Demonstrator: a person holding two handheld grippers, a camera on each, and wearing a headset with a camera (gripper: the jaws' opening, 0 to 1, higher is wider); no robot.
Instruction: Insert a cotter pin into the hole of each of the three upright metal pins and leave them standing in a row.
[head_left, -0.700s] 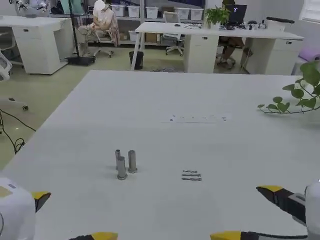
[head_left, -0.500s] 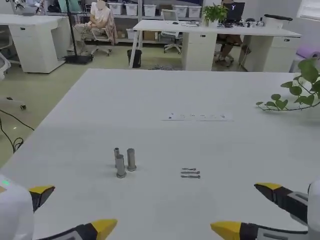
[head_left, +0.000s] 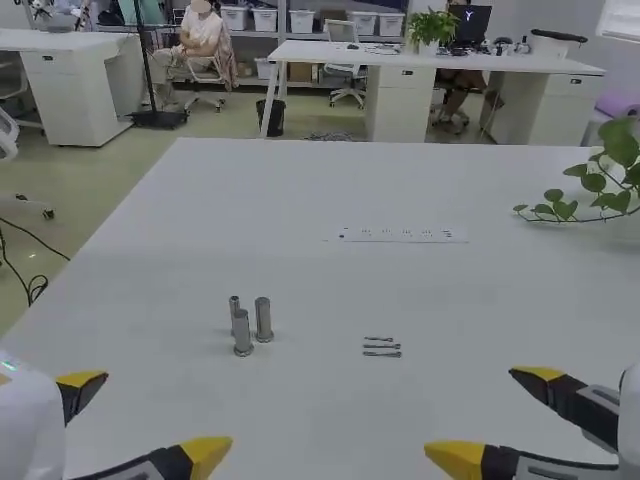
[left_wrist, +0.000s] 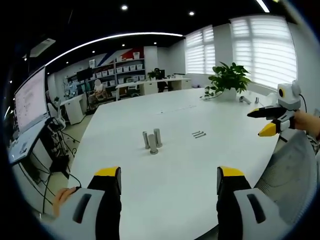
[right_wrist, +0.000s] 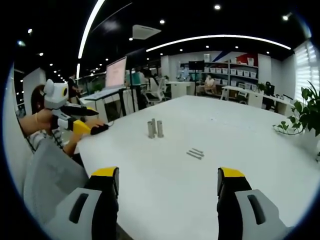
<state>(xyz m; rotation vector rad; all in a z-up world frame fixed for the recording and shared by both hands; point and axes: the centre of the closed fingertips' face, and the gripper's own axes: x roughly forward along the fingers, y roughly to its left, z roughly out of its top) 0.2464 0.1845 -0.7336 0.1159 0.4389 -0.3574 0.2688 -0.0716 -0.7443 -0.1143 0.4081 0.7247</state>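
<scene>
Three grey metal pins (head_left: 248, 325) stand upright in a tight cluster on the white table (head_left: 320, 190), left of centre. Three small cotter pins (head_left: 381, 346) lie side by side to their right. My left gripper (head_left: 143, 420) hovers open at the near left edge, well short of the metal pins. At the near right my right gripper (head_left: 495, 418) is also open and holds nothing. In the left gripper view, the left gripper (left_wrist: 169, 175) faces the metal pins (left_wrist: 152, 141) and the cotter pins (left_wrist: 199, 134). From the right gripper (right_wrist: 169, 175), I see the metal pins (right_wrist: 154, 128) beyond the cotter pins (right_wrist: 195, 153).
A leafy plant (head_left: 590, 190) reaches over the table's right side. A thin pale strip (head_left: 400, 235) lies flat farther back. Beyond the table stand white desks (head_left: 420, 70), chairs and a seated person (head_left: 200, 40).
Both grippers' yellow tips have come slightly further into the head view, and the camera has shifted a little. The metal pins and cotter pins have not moved.
</scene>
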